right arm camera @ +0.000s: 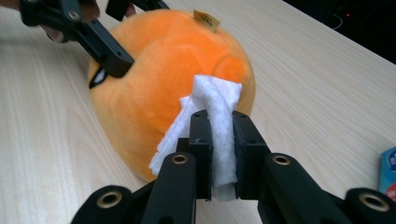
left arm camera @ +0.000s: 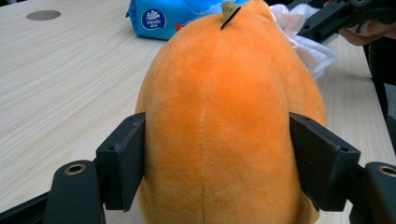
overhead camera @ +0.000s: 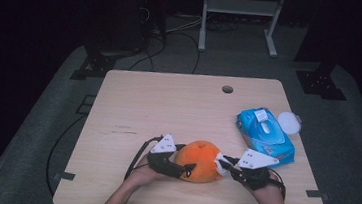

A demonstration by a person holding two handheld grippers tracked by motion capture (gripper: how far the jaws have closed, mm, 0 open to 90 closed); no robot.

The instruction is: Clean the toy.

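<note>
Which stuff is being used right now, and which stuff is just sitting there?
In use:
- orange plush toy, squeezed by the left tool
- white wipe, pinched in the right tool against the toy

Just lying about:
- blue wipes pack
- round white lid beside the pack

One round orange plush toy (overhead camera: 198,161), one white wipe (right arm camera: 212,121), one blue pack of wipes (overhead camera: 265,134) at three o'clock, one round white lid (overhead camera: 288,123).

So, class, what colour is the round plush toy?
Orange; the round plush toy shows best in the left gripper view.
</note>
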